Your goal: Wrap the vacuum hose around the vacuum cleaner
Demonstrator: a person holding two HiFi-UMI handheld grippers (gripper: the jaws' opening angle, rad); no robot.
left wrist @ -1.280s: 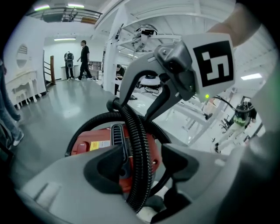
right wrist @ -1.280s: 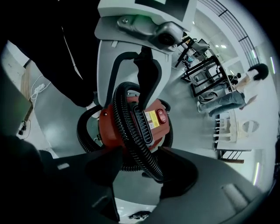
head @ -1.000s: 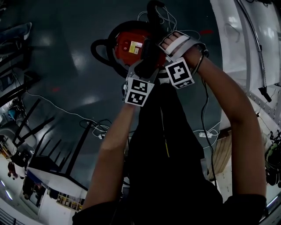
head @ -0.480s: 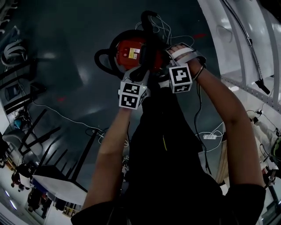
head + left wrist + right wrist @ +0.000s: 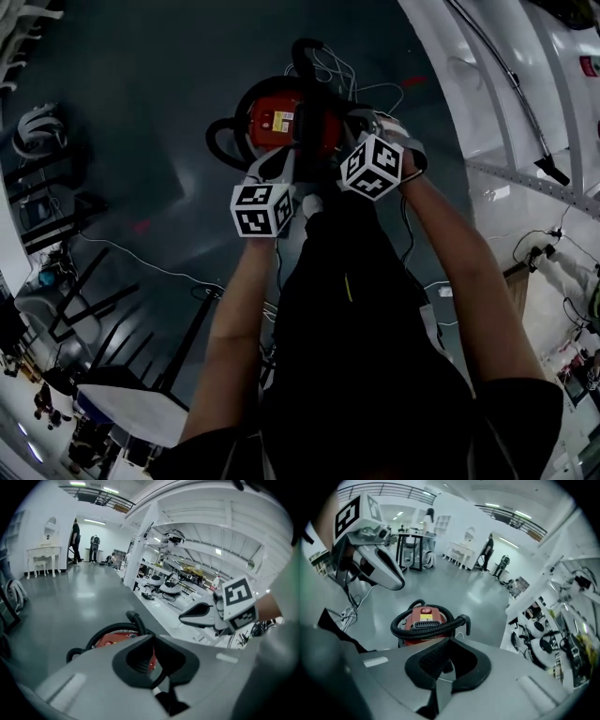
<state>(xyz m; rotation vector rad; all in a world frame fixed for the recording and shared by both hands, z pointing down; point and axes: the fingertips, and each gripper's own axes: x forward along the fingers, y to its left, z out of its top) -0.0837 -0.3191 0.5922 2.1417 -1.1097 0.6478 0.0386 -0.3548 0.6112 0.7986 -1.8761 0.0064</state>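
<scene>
The left gripper [image 5: 153, 639] and right gripper [image 5: 449, 641] hang with jaws clenched on nothing above the red vacuum cleaner [image 5: 423, 617], its black hose [image 5: 430, 628] looped round it.

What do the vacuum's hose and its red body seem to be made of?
Hose: probably flexible plastic, matte black. It shows fine ribs and curves around the machine.
Red body: likely hard moulded plastic, slightly glossy. It has a smooth, rounded shell.

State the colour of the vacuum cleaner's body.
The vacuum cleaner body is red, clearest in the right gripper view, with the black hose around it.
</scene>
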